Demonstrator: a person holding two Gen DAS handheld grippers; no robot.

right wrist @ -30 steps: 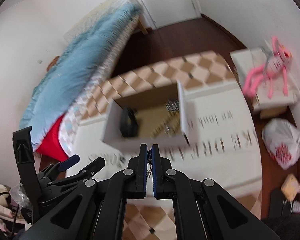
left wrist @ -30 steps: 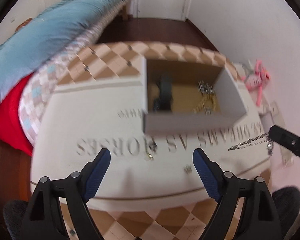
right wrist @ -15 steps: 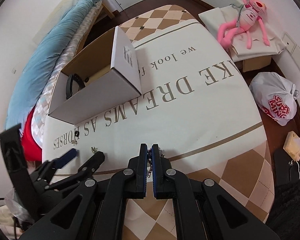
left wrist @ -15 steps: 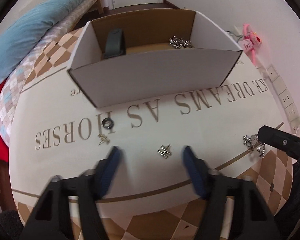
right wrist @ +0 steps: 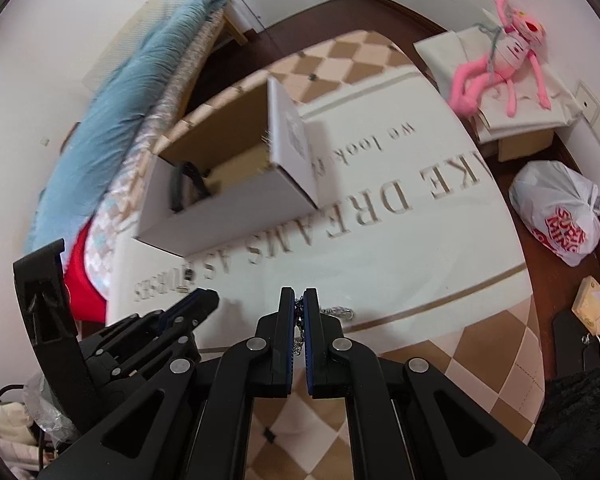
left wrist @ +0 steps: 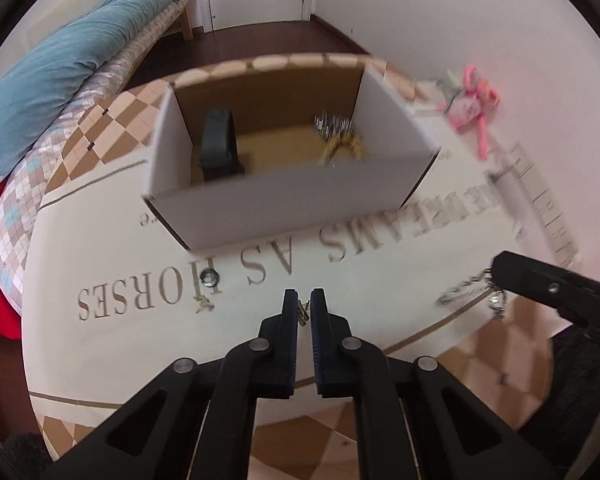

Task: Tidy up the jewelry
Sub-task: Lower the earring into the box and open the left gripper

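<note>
Silver glints between my left gripper fingers, which are pinched together on a small metal charm just above the cream printed tablecloth. My right gripper is clamped on a silver chain, its loose end trailing to the right over the cloth. Ahead sits the open white cardboard box, with a black band and a gold chain inside. A small silver ring lies near the box's front wall, left of my left gripper.

White box with a brown inside, cream worktop cloth with tan checkers and lettering, blue quilt, pink plush.
</note>
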